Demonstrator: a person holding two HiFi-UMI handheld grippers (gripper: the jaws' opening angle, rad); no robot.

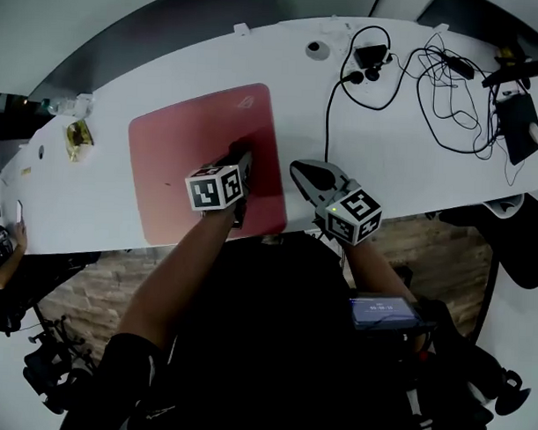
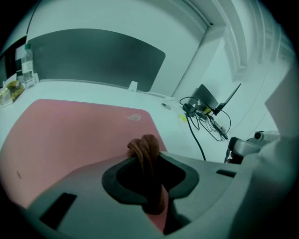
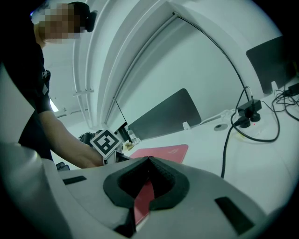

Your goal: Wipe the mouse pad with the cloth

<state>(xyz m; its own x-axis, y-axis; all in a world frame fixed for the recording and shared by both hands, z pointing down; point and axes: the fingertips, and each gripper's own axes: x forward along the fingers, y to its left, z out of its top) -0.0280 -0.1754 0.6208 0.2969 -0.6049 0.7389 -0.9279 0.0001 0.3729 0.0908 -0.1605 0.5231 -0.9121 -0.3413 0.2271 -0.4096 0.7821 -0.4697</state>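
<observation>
Clamping a bunched brown cloth [image 2: 148,144], our left gripper [image 2: 147,162] hovers over the pink mouse pad [image 2: 70,135] — our right gripper [image 3: 148,159], clenched empty, beside the pad.

Your pink-red mouse pad [image 1: 196,154] lay flat, left of centre in the head view. The rust-brown cloth [image 2: 145,147], bunched in folds, sat pinched in your left gripper [image 2: 150,161] at the pad's right edge.

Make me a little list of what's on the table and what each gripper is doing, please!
mouse pad: pink-red, flat on the white table
cloth: brownish, bunched, over the pad's right part
left gripper: shut on the cloth
right gripper: shut, holding nothing, right of the pad
cables: black, far right of the table
</observation>
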